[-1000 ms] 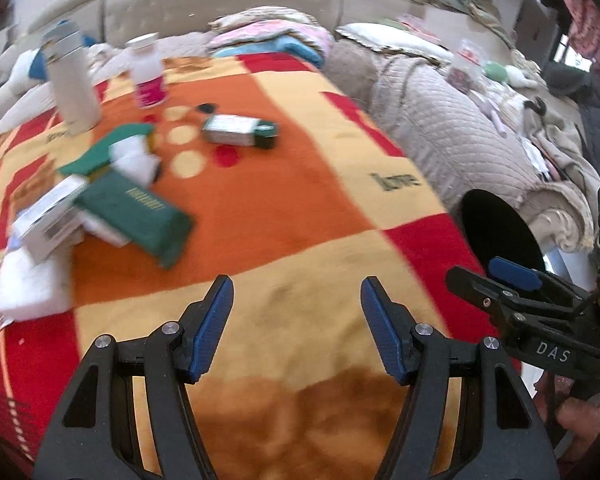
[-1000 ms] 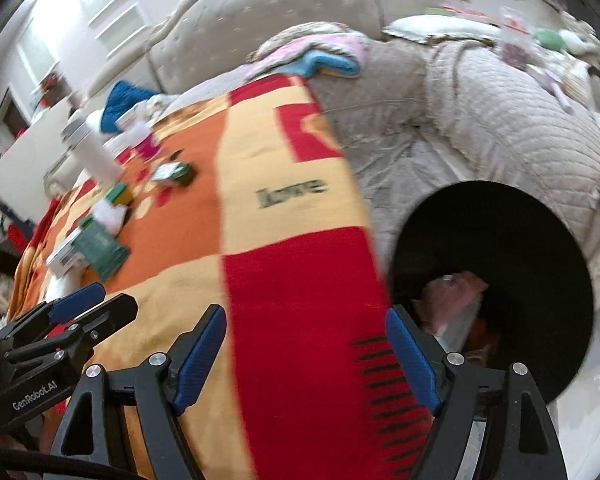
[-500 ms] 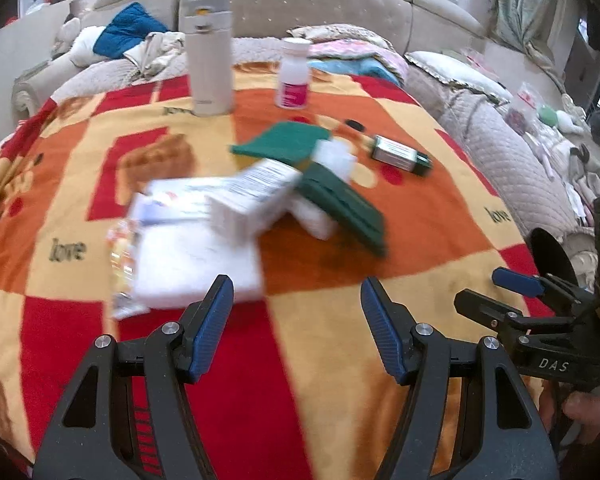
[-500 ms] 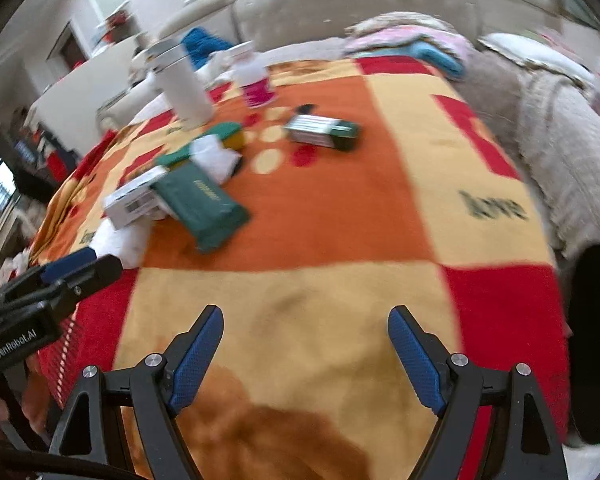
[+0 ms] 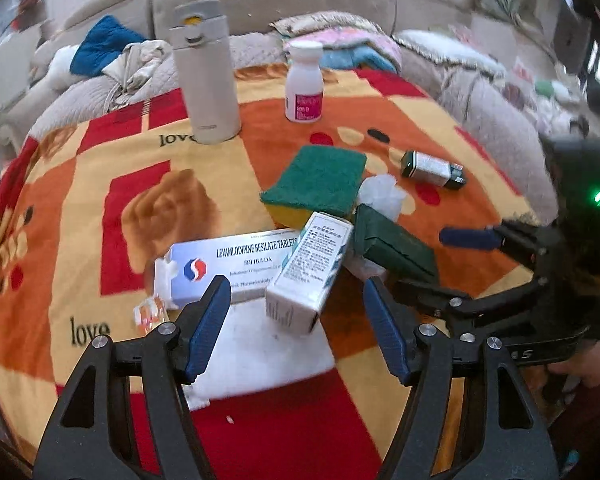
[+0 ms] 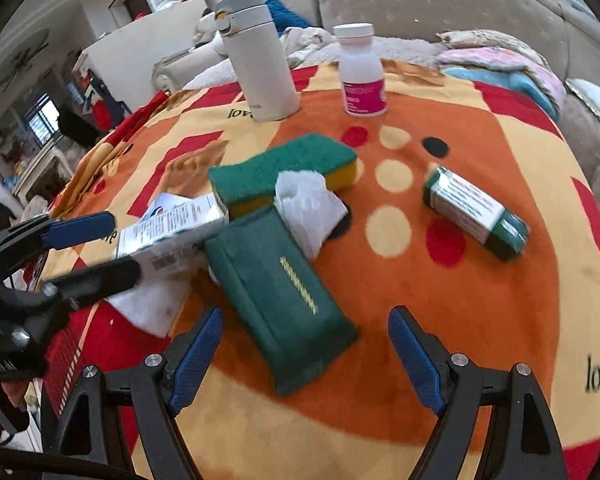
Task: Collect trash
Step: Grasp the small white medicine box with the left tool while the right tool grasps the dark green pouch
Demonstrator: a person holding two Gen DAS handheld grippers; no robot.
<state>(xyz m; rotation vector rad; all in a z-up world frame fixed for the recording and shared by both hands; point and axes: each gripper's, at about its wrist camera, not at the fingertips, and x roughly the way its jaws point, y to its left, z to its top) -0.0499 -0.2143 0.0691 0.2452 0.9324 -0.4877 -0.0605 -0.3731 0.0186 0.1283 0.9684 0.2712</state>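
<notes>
Left wrist view: left hand-held gripper (image 5: 296, 328) released, jaws wide apart, holding nothing, hovering just over a small white box (image 5: 310, 272) that lies tilted across a long tablet box (image 5: 236, 270); both sit on a white cloth (image 5: 260, 360) on the blanket-covered worktop (image 5: 80, 240). Small orange wrapper (image 5: 150, 314) just left of the cloth. Right wrist view: right hand-held gripper (image 6: 304, 356) also released, empty, w/ a green pack (image 6: 280, 292) between its spread fingers. Past that, crumpled tissue (image 6: 310, 204) touching the pack's far end, leaning on a green/yellow sponge (image 6: 284, 168). Green-capped box (image 6: 476, 212) off to the right, apart. Furthest back: white flask (image 6: 258, 56) & pill bottle (image 6: 362, 70), both upright, near each other.
</notes>
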